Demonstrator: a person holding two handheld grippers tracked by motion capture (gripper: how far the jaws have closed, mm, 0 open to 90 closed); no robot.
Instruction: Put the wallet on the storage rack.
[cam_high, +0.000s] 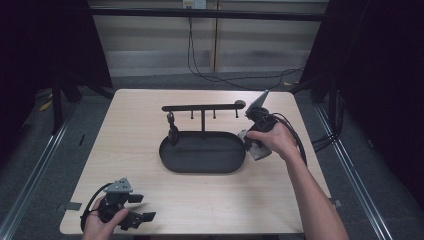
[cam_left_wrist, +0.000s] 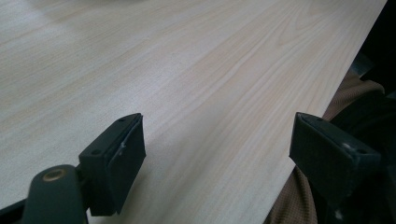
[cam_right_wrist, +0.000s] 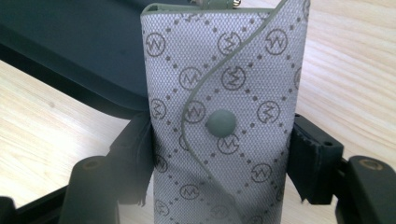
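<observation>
key pouch (cam_right_wrist: 224, 116): pale grey weave, darker grey circled-W monograms, dotted diamond lines, grey snap
tray (cam_high: 202, 152): matte black
hook rack (cam_high: 202, 107): black
table (cam_high: 145, 117): light wood grain
sleeve (cam_left_wrist: 299, 200): tan-brown knit

A fixed high camera looks forward and down over the whole counter (cam_high: 150, 200) from the near side. The left gripper camera sits low at the near-left corner, skimming bare wood. The right gripper camera, far right, looks closely at a patterned pouch (cam_right_wrist: 224, 116) beside the dark tray (cam_high: 200, 162), which the high view also shows.
</observation>
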